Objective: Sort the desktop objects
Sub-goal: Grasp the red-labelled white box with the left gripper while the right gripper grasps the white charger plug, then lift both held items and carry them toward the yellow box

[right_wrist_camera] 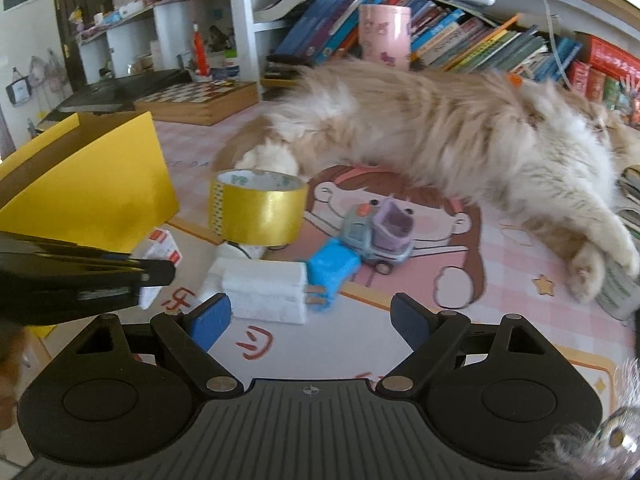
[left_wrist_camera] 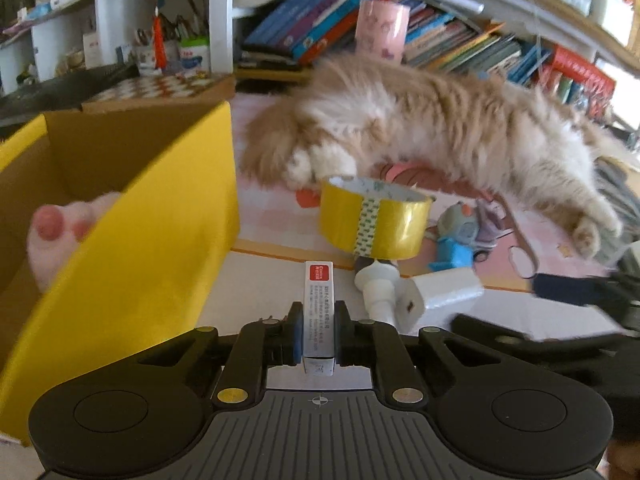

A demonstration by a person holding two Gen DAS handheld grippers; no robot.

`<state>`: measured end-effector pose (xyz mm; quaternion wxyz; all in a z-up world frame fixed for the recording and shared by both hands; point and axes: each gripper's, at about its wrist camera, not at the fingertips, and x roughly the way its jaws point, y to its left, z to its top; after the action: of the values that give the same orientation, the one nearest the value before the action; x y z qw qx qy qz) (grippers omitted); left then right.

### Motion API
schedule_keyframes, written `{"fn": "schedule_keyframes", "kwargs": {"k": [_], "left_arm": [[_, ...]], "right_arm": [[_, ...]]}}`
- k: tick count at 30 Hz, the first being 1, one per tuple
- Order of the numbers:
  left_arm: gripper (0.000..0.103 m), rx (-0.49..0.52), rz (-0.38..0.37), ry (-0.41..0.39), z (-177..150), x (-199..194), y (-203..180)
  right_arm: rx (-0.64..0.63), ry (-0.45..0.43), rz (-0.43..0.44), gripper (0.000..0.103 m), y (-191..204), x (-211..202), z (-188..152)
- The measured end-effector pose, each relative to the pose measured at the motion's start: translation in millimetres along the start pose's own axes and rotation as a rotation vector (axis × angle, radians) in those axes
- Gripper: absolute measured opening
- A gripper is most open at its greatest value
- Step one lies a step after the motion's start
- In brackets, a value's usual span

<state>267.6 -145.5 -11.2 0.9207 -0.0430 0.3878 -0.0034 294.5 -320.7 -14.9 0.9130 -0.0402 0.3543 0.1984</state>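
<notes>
Left wrist view: left tongs [left_wrist_camera: 318,332] are pinching the slim white box [left_wrist_camera: 319,312] near the yellow bin [left_wrist_camera: 160,216]; a narrow grip is risking twist.

Right wrist view: right tongs [right_wrist_camera: 310,320] are standing spread over the white charger [right_wrist_camera: 260,288]; the cat [right_wrist_camera: 440,132] is lying close, risking interference.

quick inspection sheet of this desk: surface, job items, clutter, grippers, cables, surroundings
surface: pink cartoon mat, crowded.
job's things: slim white box in the left gripper; yellow box open at left, plush paw inside; yellow tape roll; white charger; blue plug; toy truck.
clutter: cat sprawled across the mat.
grippers: left gripper shut on the slim white box; right gripper open, empty.
cables: one hangs at upper right.
surroundings: bookshelf, chessboard.
</notes>
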Motion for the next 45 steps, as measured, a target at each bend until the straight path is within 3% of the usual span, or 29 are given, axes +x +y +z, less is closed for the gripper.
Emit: {"fn": "schedule_keyframes", "kwargs": {"k": [13, 16, 21, 33, 45], "left_arm": [[0.013, -0.008, 0.01, -0.027, -6, -32, 6], [0.013, -0.008, 0.005, -0.029, -7, -33, 6], [0.013, -0.005, -0.008, -0.038, -7, -35, 6], [0.013, 0.016, -0.099, -0.077, -7, -47, 5], [0.013, 0.085, -0.186, -0.134, -13, -81, 26]], "right_arm": [[0.002, 0.057, 0.005, 0.083, 13, 42, 7], [-0.009, 0.06, 0.002, 0.065, 16, 43, 6], [-0.014, 0.065, 0.003, 0.064, 17, 42, 5], [0.038, 0.014, -0.037, 0.063, 8, 7, 5], [0.085, -0.071, -0.129, 0.063, 31, -47, -3]]}}
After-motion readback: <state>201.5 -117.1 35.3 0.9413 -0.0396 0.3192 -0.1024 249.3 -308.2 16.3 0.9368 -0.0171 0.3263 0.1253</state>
